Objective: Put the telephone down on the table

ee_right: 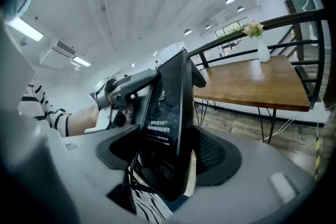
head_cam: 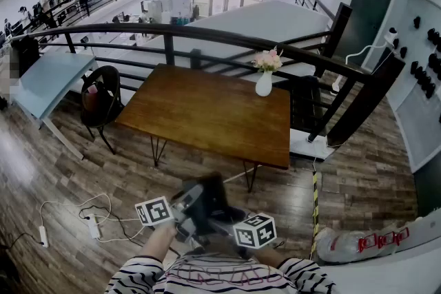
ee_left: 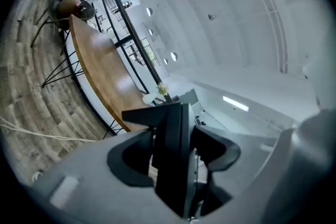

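A long way to go: the wooden table (head_cam: 200,117) stands out on the plank floor (head_cam: 55,169) in front of a dark railing (head_cam: 227,38), well apart from us. Its top is bare over most of its width. Nothing of the task has landed there yet.

We hold the telephone (ee_right: 169,113), a dark slab with a screen, up in the air close to our body, over the floor and short of the table's near edge. In the head view it shows only as a dark blurred shape between the two marker cubes.

The left gripper (ee_left: 176,152) has its tongs closed on one edge of the telephone, and the slab stands upright between the pads. The right gripper (ee_right: 169,150) clamps the opposite side, its tongs spread wide around the thick body, the lit lines of print facing that camera. Neither pair stands empty.

A small white vase (head_cam: 264,84) of flowers stands near the table's far edge, toward the right, so the near half looks free for a landing.

As we judge it, the lift is done. What remains is the carry to the table, the lowering until the base rests flat on the wood, and the release of both grips.
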